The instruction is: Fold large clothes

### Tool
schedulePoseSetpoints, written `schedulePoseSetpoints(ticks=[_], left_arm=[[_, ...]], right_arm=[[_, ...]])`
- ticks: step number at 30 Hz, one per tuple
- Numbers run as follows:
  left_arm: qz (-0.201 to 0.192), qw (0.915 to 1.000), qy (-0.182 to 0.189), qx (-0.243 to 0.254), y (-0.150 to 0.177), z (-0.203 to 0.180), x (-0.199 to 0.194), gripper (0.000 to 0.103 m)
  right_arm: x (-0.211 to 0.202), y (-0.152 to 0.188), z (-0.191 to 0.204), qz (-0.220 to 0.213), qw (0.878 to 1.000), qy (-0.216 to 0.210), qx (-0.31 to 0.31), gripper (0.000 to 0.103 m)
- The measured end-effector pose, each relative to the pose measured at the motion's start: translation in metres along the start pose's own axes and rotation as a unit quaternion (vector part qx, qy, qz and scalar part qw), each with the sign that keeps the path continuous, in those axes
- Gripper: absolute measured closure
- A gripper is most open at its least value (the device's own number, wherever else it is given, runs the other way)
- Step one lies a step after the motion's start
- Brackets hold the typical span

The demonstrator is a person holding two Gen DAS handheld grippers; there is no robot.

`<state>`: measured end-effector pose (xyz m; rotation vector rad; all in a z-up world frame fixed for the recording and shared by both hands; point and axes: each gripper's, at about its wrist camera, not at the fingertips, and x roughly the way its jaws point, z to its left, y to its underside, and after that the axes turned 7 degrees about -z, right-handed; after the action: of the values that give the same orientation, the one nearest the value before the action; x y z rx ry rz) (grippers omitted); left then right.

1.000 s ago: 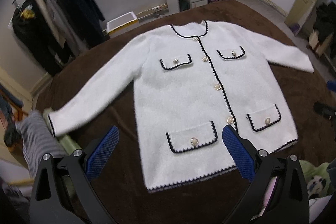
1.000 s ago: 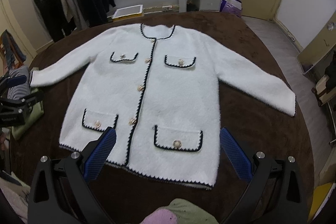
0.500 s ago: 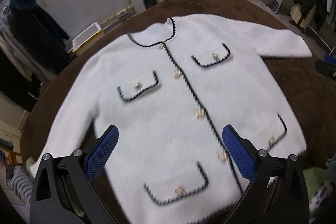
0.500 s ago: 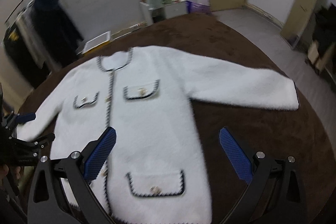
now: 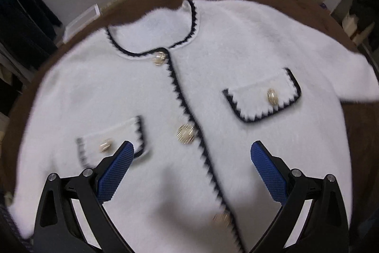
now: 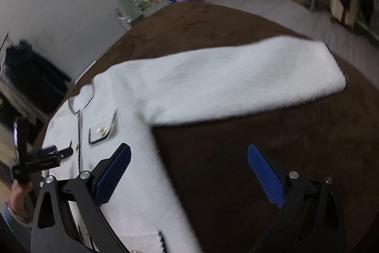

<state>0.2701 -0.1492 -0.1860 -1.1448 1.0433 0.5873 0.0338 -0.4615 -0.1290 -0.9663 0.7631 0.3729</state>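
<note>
A white fluffy cardigan point(image 5: 146, 87) with dark scalloped trim and gold buttons is lying flat, front side up and buttoned, on a brown counter point(image 6: 236, 170). In the left wrist view, the left gripper point(image 5: 189, 158) is hovering over the cardigan's chest, its blue fingers point(image 5: 116, 170) spread wide apart and holding nothing; one finger is overlapping the corner of a trimmed chest pocket point(image 5: 111, 141), while a second pocket point(image 5: 263, 98) is sitting toward the other side of the button line. In the right wrist view, the right gripper point(image 6: 188, 160) is hanging above the cardigan's side edge near the underarm, fingers also wide apart and empty. One sleeve point(image 6: 248, 84) is stretching straight out across the counter. The left gripper point(image 6: 42, 158) is showing at that view's left edge, held by a hand point(image 6: 16, 198). Both views are slightly blurred.
</note>
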Motion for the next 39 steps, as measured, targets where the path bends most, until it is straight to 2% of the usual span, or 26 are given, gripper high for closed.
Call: schedulePoseSetpoints(ticks=[3, 8, 11, 13, 20, 27, 35, 37, 39], left_arm=[[-0.009, 0.9998, -0.019, 0.003, -0.011, -0.007, 0.018, 0.006], [-0.024, 0.9995, -0.021, -0.001, -0.022, -0.019, 0.031, 0.006], [-0.025, 0.9991, -0.033, 0.009, -0.024, -0.023, 0.041, 0.006], [-0.02, 0.9993, -0.029, 0.006, -0.023, -0.021, 0.048, 0.006], [-0.016, 0.9996, -0.019, -0.015, -0.016, -0.015, 0.06, 0.005], [-0.025, 0.9994, -0.023, -0.009, -0.013, -0.018, 0.061, 0.005], [-0.03, 0.999, -0.031, -0.008, -0.004, -0.028, 0.054, 0.005], [-0.032, 0.999, -0.031, -0.01, -0.004, -0.029, 0.053, 0.005], [-0.036, 0.9988, -0.031, -0.01, -0.002, -0.03, 0.052, 0.005]], right_arm=[[0.013, -0.005, -0.024, -0.006, 1.0, 0.015, 0.023, 0.006], [0.024, -0.012, -0.044, -0.02, 0.999, 0.028, 0.035, 0.006], [0.031, -0.015, -0.057, -0.023, 0.998, 0.027, 0.044, 0.006], [0.036, -0.014, -0.072, -0.02, 0.997, 0.011, 0.077, 0.006], [0.04, -0.016, -0.138, -0.048, 0.979, -0.03, 0.195, 0.007], [0.045, -0.02, -0.205, -0.103, 0.944, -0.066, 0.307, 0.011], [0.055, -0.045, -0.215, -0.136, 0.942, -0.068, 0.299, 0.013], [0.057, -0.047, -0.214, -0.137, 0.945, -0.06, 0.291, 0.026], [0.061, -0.048, -0.214, -0.125, 0.951, -0.043, 0.279, 0.072]])
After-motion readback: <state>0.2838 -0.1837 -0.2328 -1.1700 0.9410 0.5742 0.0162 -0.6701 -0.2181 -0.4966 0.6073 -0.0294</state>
